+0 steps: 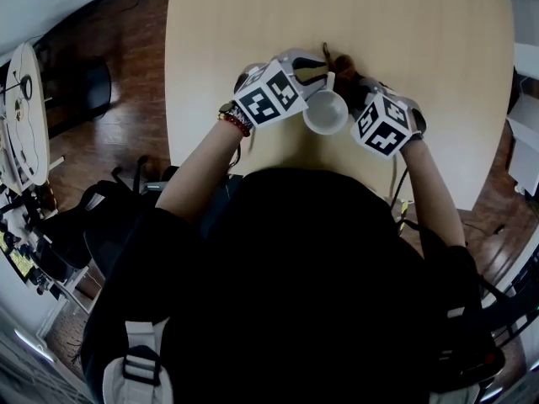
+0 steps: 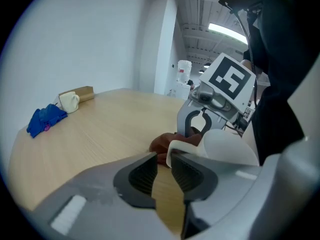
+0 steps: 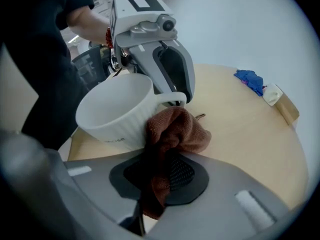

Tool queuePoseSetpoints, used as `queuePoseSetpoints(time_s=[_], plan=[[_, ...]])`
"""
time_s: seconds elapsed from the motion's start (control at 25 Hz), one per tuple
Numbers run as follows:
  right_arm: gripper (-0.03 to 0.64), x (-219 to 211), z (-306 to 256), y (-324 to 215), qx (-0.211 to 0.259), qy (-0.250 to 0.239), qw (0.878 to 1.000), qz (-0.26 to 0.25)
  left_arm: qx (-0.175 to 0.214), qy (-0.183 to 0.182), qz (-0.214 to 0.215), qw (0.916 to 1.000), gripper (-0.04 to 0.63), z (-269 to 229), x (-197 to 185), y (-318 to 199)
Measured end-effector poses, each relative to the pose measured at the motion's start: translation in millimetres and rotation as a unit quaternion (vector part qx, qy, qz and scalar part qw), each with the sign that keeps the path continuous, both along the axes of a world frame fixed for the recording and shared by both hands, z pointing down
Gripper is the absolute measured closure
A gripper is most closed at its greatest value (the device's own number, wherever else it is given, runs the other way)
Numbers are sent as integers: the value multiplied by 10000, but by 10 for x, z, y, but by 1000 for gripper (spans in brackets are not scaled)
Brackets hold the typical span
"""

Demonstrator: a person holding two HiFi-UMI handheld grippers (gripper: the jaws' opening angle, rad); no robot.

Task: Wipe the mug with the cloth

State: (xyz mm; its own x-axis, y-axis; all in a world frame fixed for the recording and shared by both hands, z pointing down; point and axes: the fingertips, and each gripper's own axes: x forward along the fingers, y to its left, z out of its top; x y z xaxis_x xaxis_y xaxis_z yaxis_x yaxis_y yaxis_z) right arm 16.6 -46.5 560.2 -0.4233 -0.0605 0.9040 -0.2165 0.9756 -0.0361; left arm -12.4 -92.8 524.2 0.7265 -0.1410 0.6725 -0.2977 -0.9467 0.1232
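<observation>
A white ribbed mug (image 1: 326,112) stands upright in front of me on the light wood table (image 1: 253,23). My left gripper (image 1: 320,72) reaches to its handle (image 2: 173,149). The handle lies at the jaw tips against the right pad, with a small gap to the left pad, so the jaws are open. In the right gripper view the left gripper (image 3: 175,96) straddles the handle (image 3: 172,98). My right gripper (image 3: 162,156) is shut on a brown cloth (image 3: 175,131), which bunches against the mug's outer wall (image 3: 115,116) beside the handle. The same cloth (image 1: 344,64) shows behind the mug.
At the far end of the table lie a blue cloth (image 2: 46,119), a cream mug (image 2: 69,102) and a brown box (image 2: 82,93). The table's near edge is just under my arms. Chairs and a wood floor (image 1: 109,133) are to the left.
</observation>
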Motion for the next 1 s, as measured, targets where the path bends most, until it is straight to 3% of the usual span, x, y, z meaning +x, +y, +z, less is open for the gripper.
queuePoseSetpoints(time_s=[0.2,0.36,0.44,0.52,0.8,1.0], plan=[[563,83,-136,-35,-557,-672,9929,815,44,-6,-125,9999,492,-5,15,-23],[563,171,-446,-14,-1194,-1638,9667,1562,231,-82,-183,9995,517,28,25,-37],[563,223,-604,14,-1375,-1997,9533,1801,413,-155,-275,9987,588,55,20,-51],[563,263,-742,39,-1515,-2274,9408,2007,512,-199,-311,9980,589,74,18,-53],[563,300,-867,103,-1826,-2506,9202,2391,263,5,-158,9995,593,46,-8,-19],[563,254,-772,169,-1950,-2356,9201,2446,177,107,253,9995,595,20,43,53]])
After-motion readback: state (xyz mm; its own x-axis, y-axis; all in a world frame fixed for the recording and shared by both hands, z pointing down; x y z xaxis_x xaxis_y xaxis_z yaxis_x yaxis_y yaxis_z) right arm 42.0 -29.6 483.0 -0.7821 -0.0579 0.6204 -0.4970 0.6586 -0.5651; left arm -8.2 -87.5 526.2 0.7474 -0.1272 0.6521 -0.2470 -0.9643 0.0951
